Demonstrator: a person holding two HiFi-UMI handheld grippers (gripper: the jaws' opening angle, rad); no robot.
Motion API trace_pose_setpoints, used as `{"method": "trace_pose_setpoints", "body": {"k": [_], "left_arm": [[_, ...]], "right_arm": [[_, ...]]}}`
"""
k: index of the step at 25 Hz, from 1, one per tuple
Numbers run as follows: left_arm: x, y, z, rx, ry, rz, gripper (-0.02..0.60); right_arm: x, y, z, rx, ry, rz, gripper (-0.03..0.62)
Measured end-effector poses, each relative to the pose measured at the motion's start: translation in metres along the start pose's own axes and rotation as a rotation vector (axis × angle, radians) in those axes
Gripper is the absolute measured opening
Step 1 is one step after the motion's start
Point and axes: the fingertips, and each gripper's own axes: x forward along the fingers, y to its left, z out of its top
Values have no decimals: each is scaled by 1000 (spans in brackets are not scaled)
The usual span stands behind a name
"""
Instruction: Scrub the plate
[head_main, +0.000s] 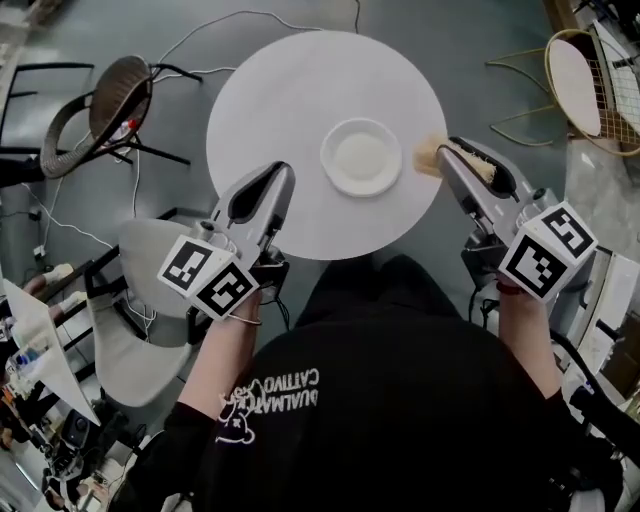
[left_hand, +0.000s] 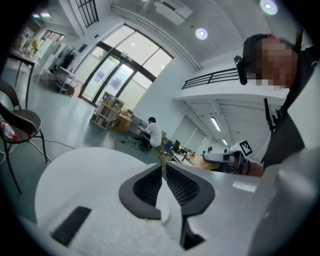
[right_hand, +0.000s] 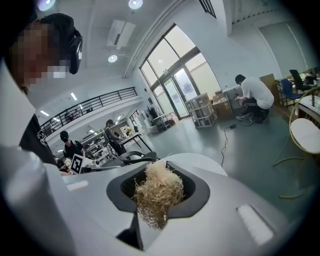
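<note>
Looking down on a round white table (head_main: 280, 95) with a small white plate (head_main: 361, 157) lying flat at its middle, bare, with a raised rim round a shallow well. Gripping a tuft of straw-coloured scrubber (head_main: 428, 156) in the right gripper (right_hand: 156, 167), jaws clamped on the fibres, poised over the table's right edge, near the plate but apart from it. Carrying nothing in the left gripper (left_hand: 161, 169): jaws drawn together to a bare slit, hanging over the near-left part of the table, also clear of the plate. No scrubbing begun, to judge by that. Probably a light, stiff plate with a smooth face; hard to tell whether ceramic or plastic. Likely to skate across the slick tabletop under any sideways stroke, so worth pinning first. Best to open the left jaws and take the rim on the near-left side, one pad above and one below if the lip allows, or else press down on the rim there. Better to leave the well free for the scrubber. Worth going gently if ceramic: chips easily at the edge, and could tip up under too much weight on one side.
</note>
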Motion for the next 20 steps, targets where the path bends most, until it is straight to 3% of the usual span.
{"method": "trace_pose_setpoints", "body": {"k": [3, 6, 8, 10, 12, 15, 20], "left_arm": [[32, 9, -40, -18, 154, -54, 40], [57, 22, -68, 42, 265, -62, 49], [68, 32, -84, 112, 366, -40, 55], [77, 49, -102, 167, 504, 17, 133], [81, 67, -117, 187, 616, 66, 142], [92, 84, -129, 131, 679, 88, 221], [102, 91, -149, 61, 733, 76, 222]], "right_arm": [[12, -8, -3, -2, 25, -24, 86], [24, -15, -6, 4, 45, -38, 86], [29, -18, -7, 12, 54, -41, 86], [37, -23, -11, 20, 70, -37, 86], [49, -26, -20, 18, 96, -30, 86], [72, -31, -34, -1, 141, -38, 86], [99, -40, -60, -14, 211, -75, 87]]}}
